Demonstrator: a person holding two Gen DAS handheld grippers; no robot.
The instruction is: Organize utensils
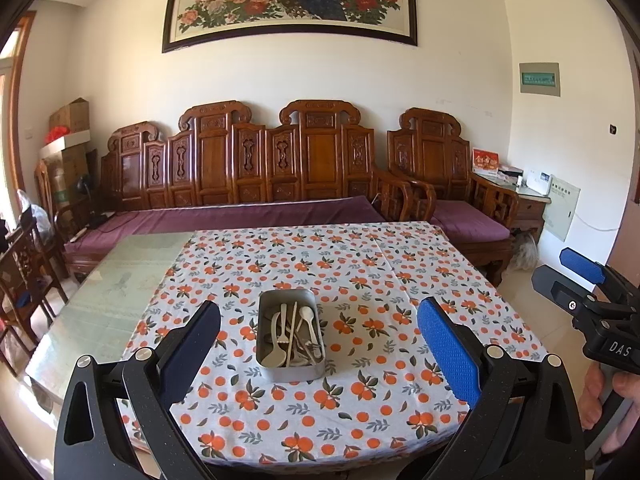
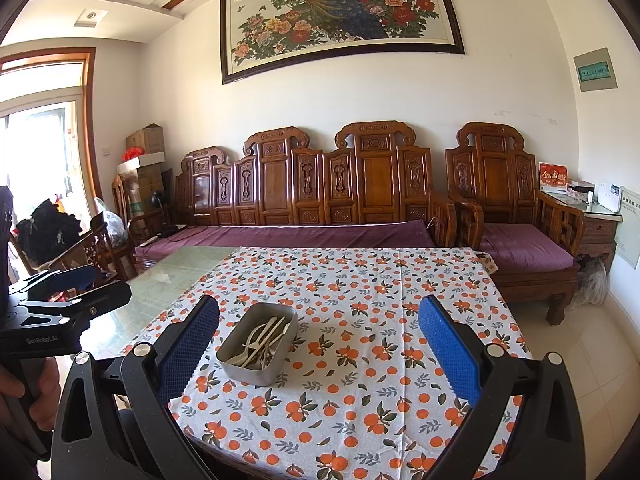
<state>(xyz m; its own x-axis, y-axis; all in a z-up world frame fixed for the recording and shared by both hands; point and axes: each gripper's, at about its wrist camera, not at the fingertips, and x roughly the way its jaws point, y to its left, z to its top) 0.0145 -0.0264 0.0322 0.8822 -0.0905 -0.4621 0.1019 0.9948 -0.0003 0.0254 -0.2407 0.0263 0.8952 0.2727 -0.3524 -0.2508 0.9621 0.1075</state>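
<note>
A grey metal box sits on the orange-patterned tablecloth, holding several pale spoons and forks piled together. My left gripper hovers open above the near table edge, the box centred between its blue-padded fingers but farther away. My right gripper is also open and empty, with the box lying toward its left finger. Each gripper shows in the other's view: the right gripper at the right edge, the left gripper at the left edge, both held by hands.
The tablecloth covers the right part of a glass-topped table. Behind it stands a carved wooden sofa with purple cushions and an armchair. Wooden chairs stand to the left. Tiled floor lies to the right.
</note>
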